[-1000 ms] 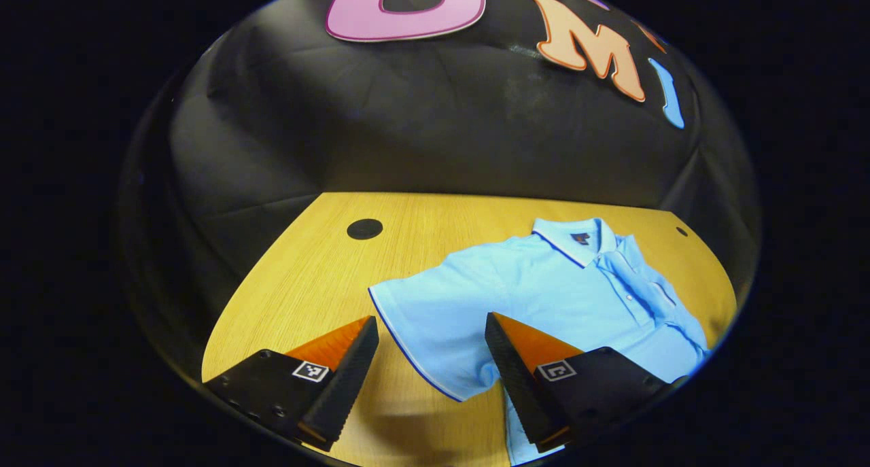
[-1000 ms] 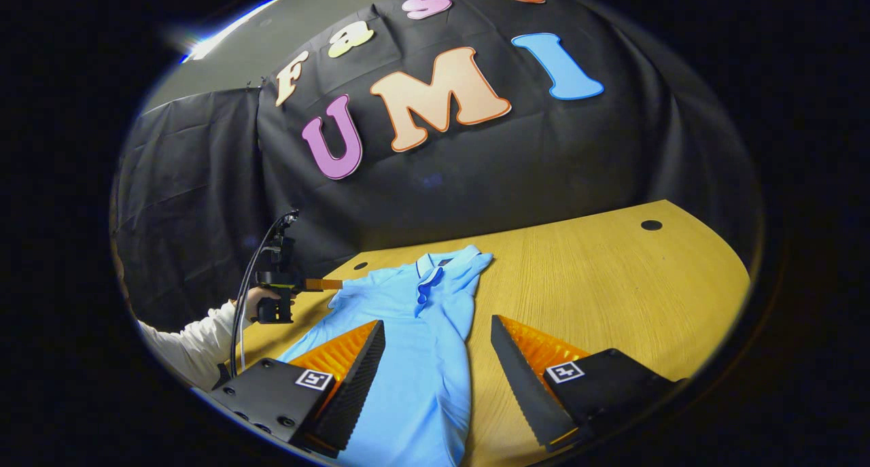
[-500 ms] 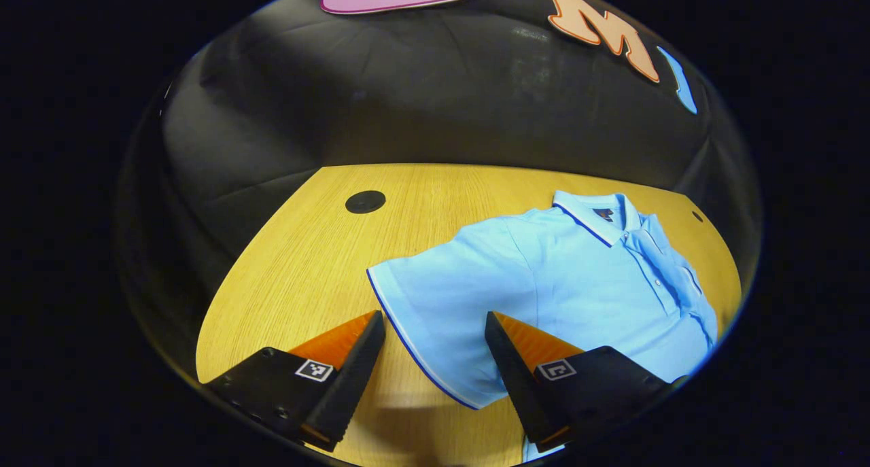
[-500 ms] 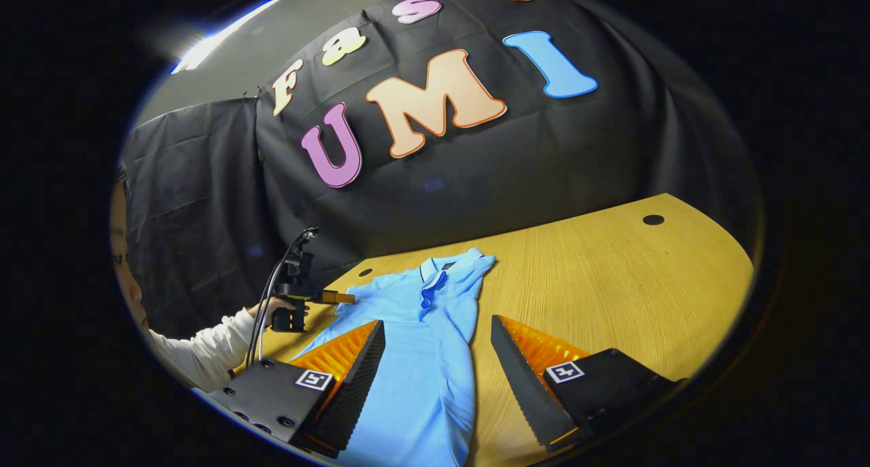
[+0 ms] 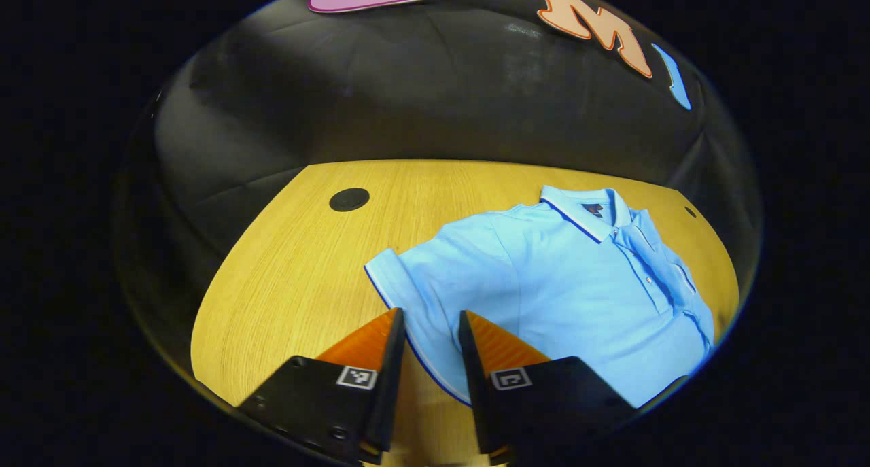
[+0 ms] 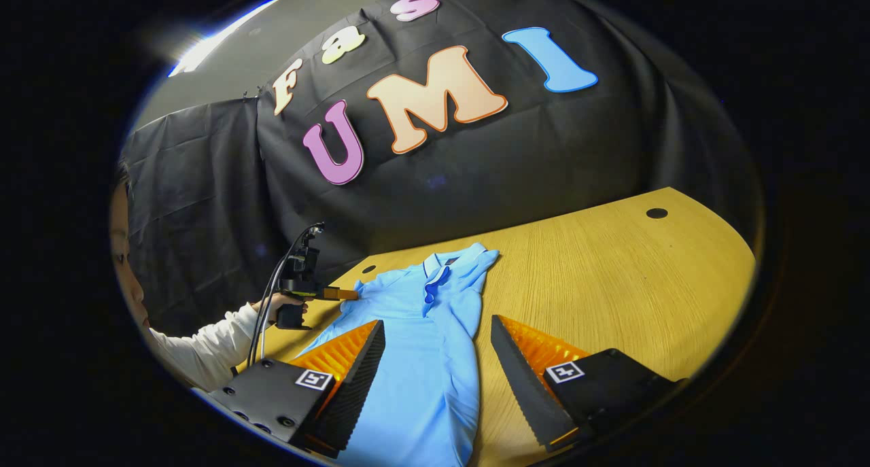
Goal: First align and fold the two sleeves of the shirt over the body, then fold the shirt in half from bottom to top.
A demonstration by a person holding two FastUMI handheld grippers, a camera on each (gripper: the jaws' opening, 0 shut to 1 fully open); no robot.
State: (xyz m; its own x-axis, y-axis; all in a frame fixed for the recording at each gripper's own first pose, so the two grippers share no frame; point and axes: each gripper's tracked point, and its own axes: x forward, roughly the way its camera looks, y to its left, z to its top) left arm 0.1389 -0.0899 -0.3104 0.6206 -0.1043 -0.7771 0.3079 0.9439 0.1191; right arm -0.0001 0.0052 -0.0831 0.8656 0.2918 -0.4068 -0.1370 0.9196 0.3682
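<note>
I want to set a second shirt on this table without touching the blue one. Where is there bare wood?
Widest bare patch: the table right of the shirt, out to the grommet hole. A smaller one lies between the sleeve and the other hole. It is crowded at that sleeve, where the left gripper is closing.

You have one shirt (image 5: 564,283) on one table (image 5: 299,263), collar toward 1 o'clock in the left gripper view. Two grippers: your left (image 5: 429,331) at 6 o'clock there, your right (image 6: 438,338) at 6 o'clock in its own view. Two grommet holes (image 5: 349,199) in the tabletop, 11 and 2 o'clock. One sleeve (image 5: 421,277) lies spread out.
</note>
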